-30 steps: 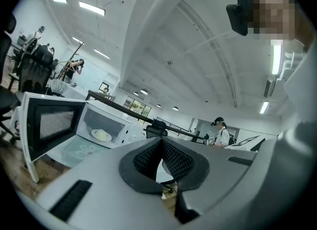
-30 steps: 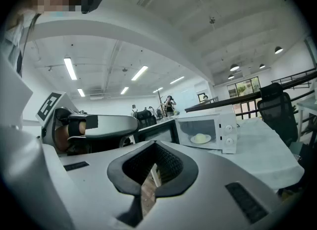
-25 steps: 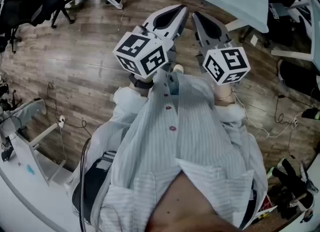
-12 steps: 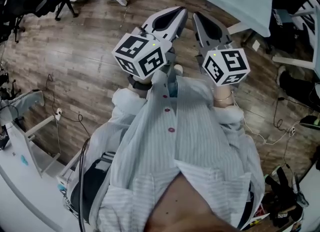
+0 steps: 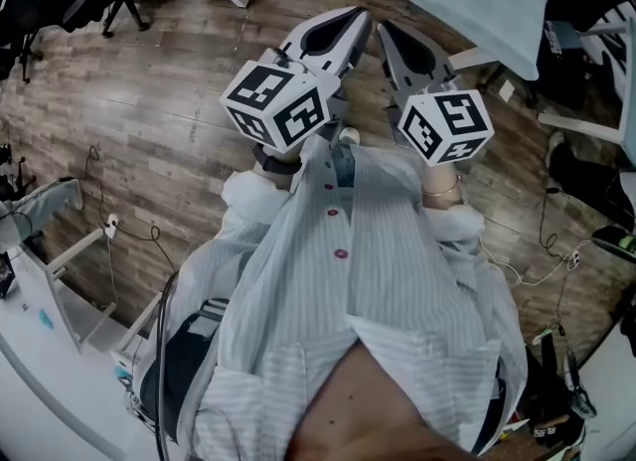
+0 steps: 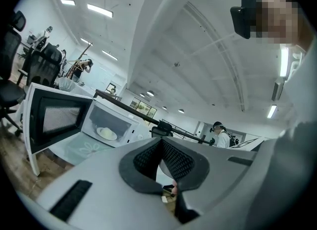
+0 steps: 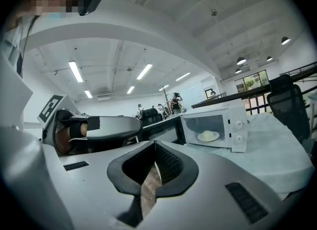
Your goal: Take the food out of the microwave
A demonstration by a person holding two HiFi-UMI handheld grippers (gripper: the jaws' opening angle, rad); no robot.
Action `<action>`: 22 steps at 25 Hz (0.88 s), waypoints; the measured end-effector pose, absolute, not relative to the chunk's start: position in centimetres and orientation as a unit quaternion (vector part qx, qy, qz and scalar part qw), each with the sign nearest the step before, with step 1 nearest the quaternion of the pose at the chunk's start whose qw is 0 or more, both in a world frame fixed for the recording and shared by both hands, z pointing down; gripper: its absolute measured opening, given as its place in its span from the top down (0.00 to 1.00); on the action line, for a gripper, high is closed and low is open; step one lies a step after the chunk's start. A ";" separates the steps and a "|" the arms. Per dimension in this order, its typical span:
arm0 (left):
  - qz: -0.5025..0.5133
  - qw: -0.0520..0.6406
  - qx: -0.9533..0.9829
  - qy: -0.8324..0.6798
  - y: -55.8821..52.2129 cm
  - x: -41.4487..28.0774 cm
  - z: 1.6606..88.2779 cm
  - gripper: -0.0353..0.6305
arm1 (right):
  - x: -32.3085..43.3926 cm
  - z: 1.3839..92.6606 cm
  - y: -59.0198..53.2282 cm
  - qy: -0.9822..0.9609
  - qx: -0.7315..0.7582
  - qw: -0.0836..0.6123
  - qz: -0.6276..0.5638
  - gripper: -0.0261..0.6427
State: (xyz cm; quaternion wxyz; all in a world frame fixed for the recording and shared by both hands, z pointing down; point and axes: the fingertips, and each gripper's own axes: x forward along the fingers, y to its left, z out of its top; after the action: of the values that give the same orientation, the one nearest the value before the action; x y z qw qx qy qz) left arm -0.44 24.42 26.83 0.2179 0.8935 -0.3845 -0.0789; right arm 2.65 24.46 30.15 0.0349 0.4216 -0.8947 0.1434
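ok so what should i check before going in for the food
1. Microwave door open: ok, swung wide.
2. Food in place: ok, a pale mound sits inside.
3. Left tool free: ok, shut with nothing between its jaws.
4. Right tool free: ok, shut and empty.
5. Jaws opened for a grasp: not ok, both are shut.
6. Within reach of the microwave: not ok, both are held well short of the table it stands on.
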 end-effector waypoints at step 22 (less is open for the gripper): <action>-0.053 0.213 0.917 -0.334 3.6 -7.2 26.7 0.94 | -4.1 30.1 4.0 -0.871 0.468 0.036 0.144 0.91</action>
State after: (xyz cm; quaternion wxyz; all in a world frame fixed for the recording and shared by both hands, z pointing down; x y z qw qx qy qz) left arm -7.17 3.57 26.71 0.2132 0.9166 -0.3340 -0.0534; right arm -4.10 3.98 30.05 0.0362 0.4678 -0.8712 0.1443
